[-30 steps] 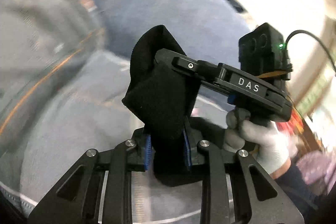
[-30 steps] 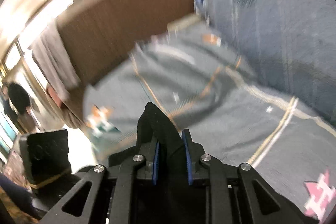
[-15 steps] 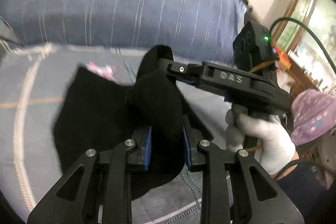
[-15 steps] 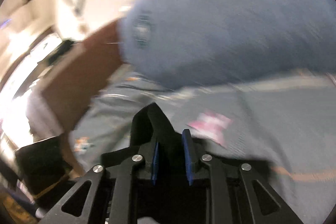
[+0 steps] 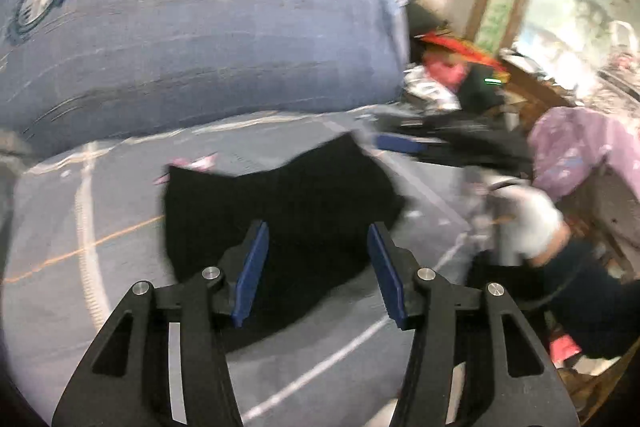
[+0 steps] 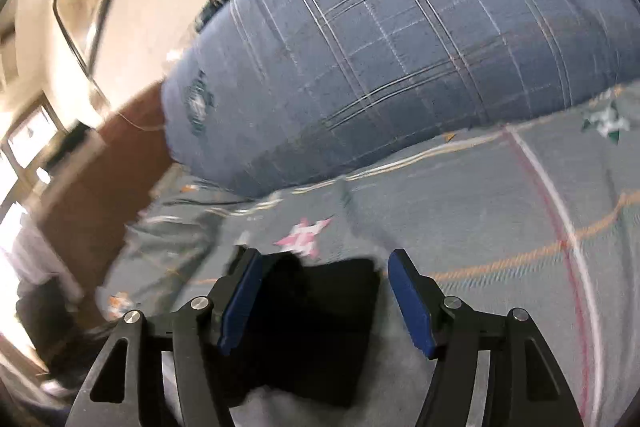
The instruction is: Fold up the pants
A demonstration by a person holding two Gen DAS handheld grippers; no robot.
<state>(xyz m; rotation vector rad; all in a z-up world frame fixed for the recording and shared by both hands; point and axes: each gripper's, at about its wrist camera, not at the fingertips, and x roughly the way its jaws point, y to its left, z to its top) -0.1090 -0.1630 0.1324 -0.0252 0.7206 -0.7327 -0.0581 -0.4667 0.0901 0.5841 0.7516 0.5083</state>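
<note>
Two grippers hold their blue-padded fingers spread wide, pinching nothing. Between and beyond the left gripper (image 5: 316,267) and right gripper (image 6: 324,299) lie the pants (image 5: 280,211), a black, bunched, roughly square bundle flat on a grey patterned bedsheet (image 6: 480,219). Behind it rises a big blue plaid pillow (image 6: 400,47). Blur hides the pants' long axis and direction. A gloved hand (image 5: 524,219) is at right.

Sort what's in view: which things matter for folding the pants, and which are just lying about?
For the job:
black fabric pants
open left gripper
open right gripper

Lying about:
large blue plaid cushion
grey patterned bedspread
purple floral cloth
</note>
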